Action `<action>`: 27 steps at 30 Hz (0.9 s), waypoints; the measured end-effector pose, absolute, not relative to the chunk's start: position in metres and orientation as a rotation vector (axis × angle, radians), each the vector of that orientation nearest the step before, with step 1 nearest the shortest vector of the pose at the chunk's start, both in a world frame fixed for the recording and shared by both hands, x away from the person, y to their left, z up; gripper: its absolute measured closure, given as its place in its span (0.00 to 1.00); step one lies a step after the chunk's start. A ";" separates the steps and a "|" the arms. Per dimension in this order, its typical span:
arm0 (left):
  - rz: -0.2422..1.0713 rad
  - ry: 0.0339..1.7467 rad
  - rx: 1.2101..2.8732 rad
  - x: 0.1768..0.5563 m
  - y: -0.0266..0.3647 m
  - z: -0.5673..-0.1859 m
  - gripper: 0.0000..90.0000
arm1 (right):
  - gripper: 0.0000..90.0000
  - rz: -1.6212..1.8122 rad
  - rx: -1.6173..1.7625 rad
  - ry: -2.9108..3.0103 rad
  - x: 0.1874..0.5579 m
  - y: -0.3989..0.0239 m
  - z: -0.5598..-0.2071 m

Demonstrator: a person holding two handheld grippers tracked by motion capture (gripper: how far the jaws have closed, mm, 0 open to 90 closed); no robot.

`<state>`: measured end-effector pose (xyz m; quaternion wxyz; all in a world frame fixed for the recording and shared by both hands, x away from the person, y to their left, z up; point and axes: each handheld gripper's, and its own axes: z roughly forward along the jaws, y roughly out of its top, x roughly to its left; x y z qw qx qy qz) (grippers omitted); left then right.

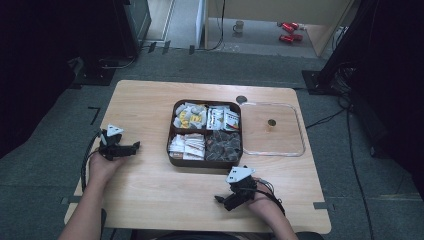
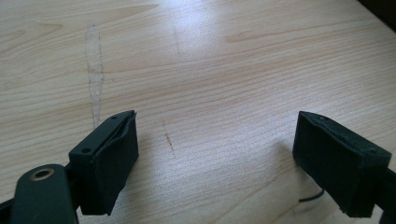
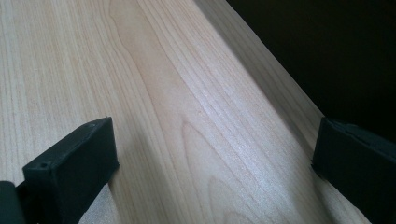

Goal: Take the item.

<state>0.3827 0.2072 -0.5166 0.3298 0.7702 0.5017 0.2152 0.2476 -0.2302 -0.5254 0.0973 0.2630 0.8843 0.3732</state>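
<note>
Four-compartment brown tray (image 1: pixel 171 145) of packets mid-table, clear lid (image 1: pixel 300 131) beside it, left gripper (image 1: pixel 131 147) and right gripper (image 1: pixel 221 200) nearer.

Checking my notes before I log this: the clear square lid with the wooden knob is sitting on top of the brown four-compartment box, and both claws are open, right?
Not quite. The high view shows the clear square lid with the wooden knob lying on the table to the right of the brown four-compartment box, not on it. The left claw and right claw are open.
</note>
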 end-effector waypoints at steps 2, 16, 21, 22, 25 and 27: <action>0.561 1.311 2.019 0.383 0.207 -0.516 0.17 | 0.00 1.105 0.779 2.618 0.248 -0.230 -0.525; 0.511 1.300 2.033 0.385 0.207 -0.512 0.26 | 0.00 1.105 0.778 2.619 0.247 -0.230 -0.525; 0.494 1.280 2.047 0.387 0.206 -0.507 0.28 | 0.00 1.105 0.777 2.619 0.247 -0.230 -0.525; 0.490 1.268 2.048 0.388 0.204 -0.505 0.29 | 0.00 1.105 0.777 2.619 0.247 -0.230 -0.525; 0.435 1.241 2.040 0.392 0.201 -0.500 0.39 | 0.00 1.106 0.777 2.619 0.247 -0.230 -0.525; 0.410 1.235 2.034 0.395 0.200 -0.497 0.39 | 0.00 1.106 0.777 2.619 0.247 -0.230 -0.525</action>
